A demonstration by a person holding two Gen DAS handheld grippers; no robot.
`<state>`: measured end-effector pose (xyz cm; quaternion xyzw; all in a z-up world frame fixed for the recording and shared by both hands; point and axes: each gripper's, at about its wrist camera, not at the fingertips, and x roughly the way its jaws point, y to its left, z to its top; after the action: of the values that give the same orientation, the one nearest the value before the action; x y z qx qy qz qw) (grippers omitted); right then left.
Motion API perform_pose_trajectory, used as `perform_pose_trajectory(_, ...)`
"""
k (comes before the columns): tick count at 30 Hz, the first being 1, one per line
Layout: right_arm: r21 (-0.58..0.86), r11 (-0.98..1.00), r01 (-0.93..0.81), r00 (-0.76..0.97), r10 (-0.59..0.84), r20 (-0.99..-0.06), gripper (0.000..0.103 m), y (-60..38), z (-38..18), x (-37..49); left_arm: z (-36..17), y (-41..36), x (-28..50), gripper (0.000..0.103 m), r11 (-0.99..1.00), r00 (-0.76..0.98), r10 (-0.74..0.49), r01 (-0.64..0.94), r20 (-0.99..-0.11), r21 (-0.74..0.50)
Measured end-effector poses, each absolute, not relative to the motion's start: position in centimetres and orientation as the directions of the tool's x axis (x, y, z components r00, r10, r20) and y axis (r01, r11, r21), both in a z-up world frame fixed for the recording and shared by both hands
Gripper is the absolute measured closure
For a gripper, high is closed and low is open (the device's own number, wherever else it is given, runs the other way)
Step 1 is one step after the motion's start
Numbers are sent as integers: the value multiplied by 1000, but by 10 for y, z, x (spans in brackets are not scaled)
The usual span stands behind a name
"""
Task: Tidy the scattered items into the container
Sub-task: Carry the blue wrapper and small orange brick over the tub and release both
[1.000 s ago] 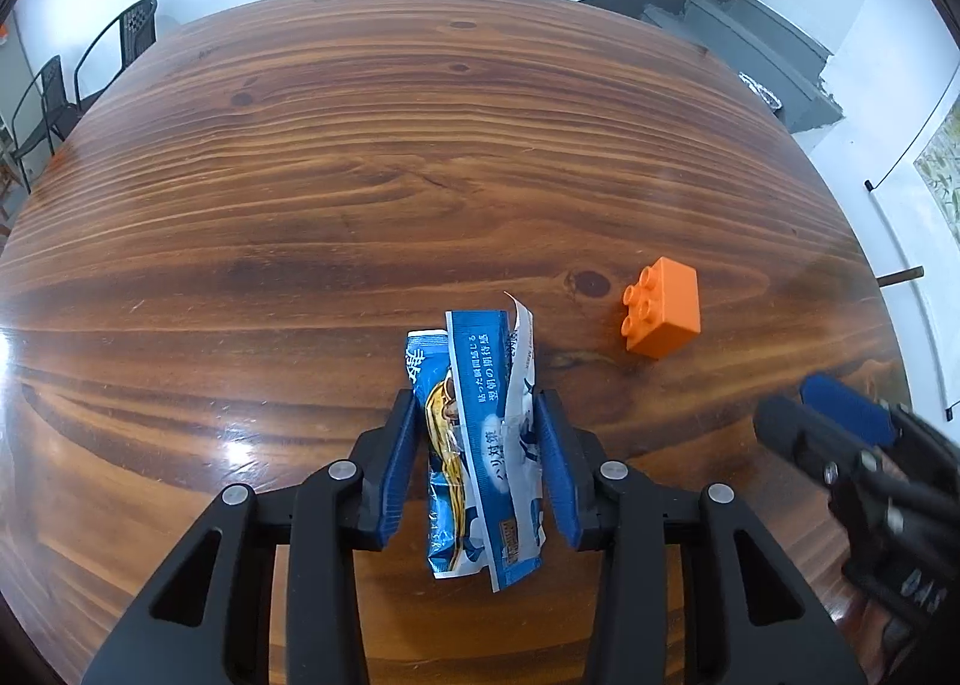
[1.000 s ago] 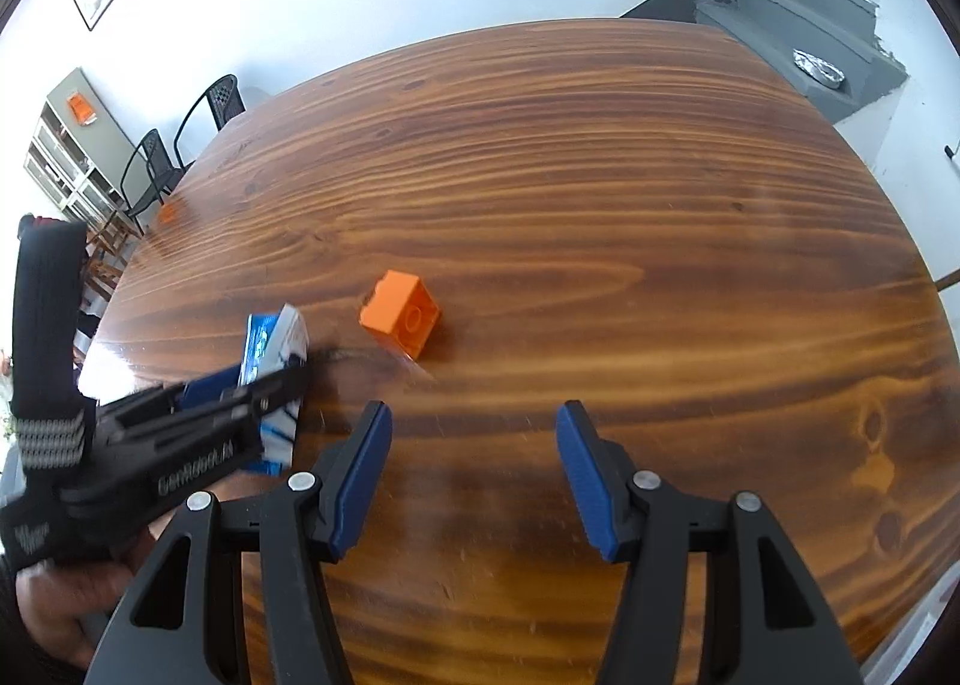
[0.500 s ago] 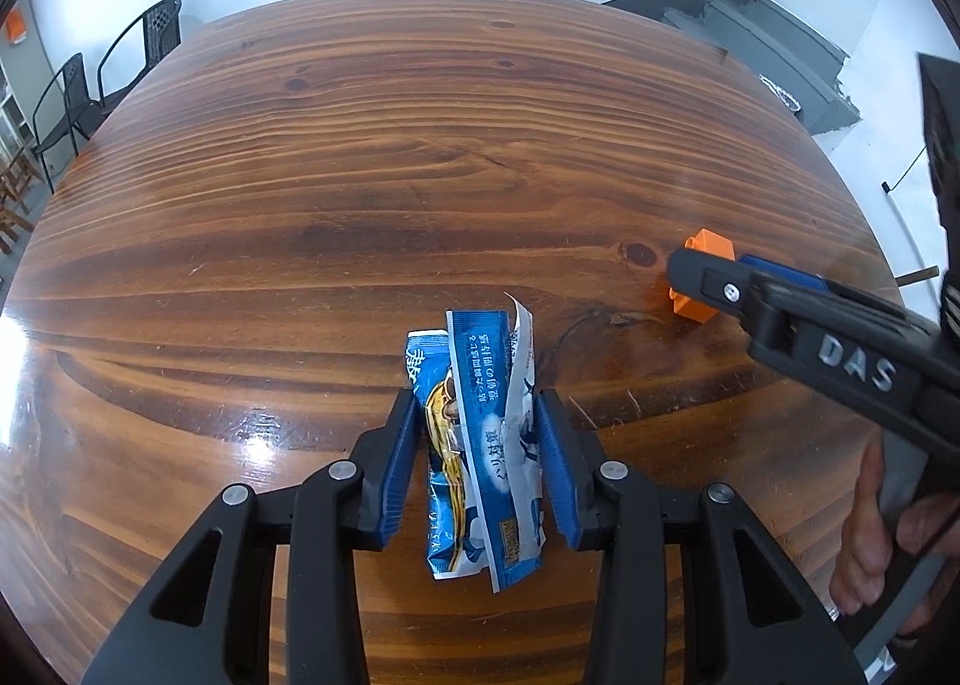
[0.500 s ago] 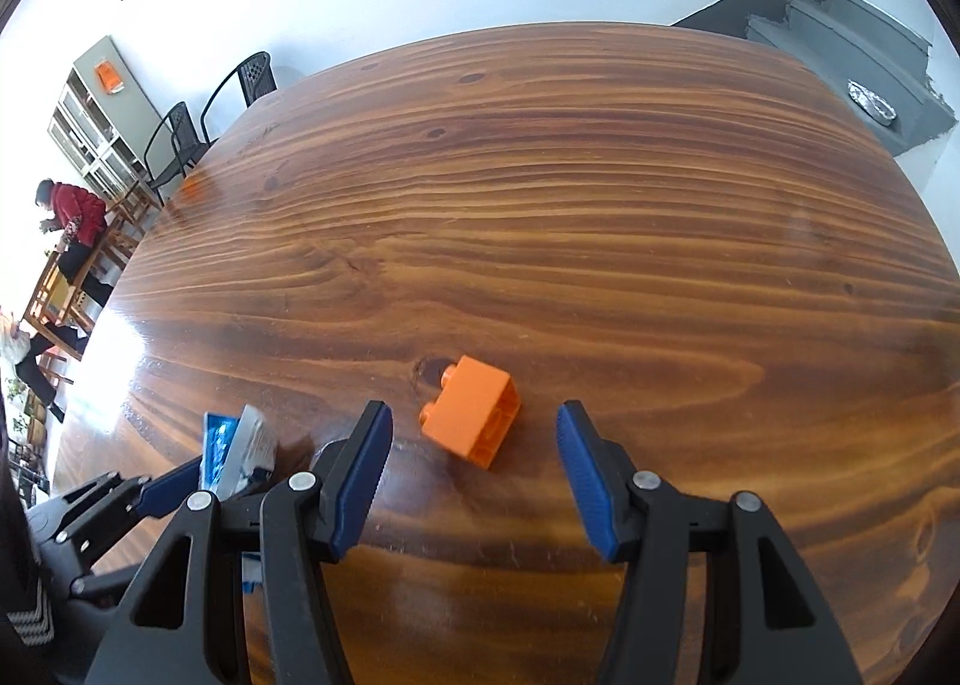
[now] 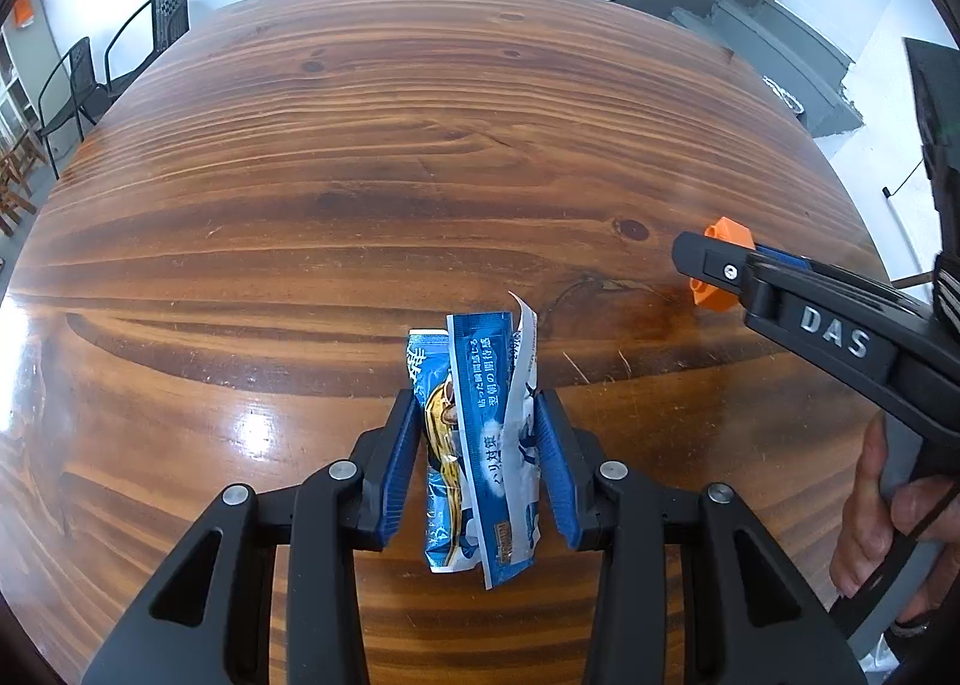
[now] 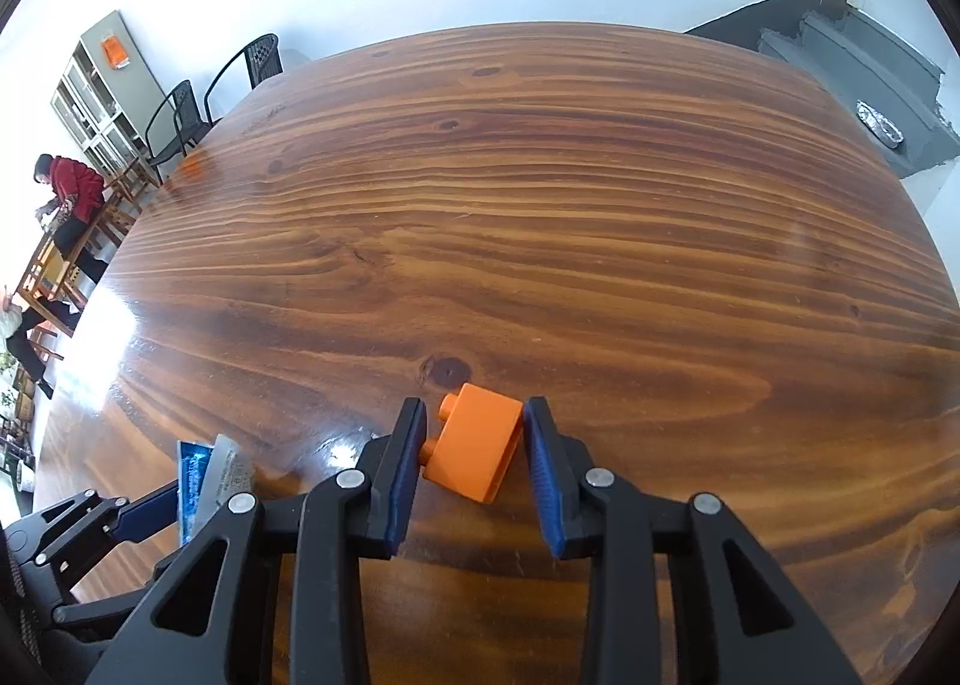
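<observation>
Right hand-held gripper (image 6: 474,463) hides orange block (image 6: 477,448) base.

I'm working at a big glossy wooden table (image 6: 600,217) in what is looking like a canteen or common room: black metal chairs (image 6: 204,96) are standing by a white wall, a glass-fronted cabinet (image 6: 99,102) is lining the side, and a person in red (image 6: 72,199) is sitting at another wooden table.
</observation>
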<state>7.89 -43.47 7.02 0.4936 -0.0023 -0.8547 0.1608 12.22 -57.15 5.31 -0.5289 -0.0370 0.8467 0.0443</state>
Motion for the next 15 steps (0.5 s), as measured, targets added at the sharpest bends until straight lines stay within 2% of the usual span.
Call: perform_pose_trajectory(15, 215, -951, 224, -454, -297, -840, 66, -386, 100, 168, 85, -554, 176, 63, -993, -476, 120, -62, -871, -102)
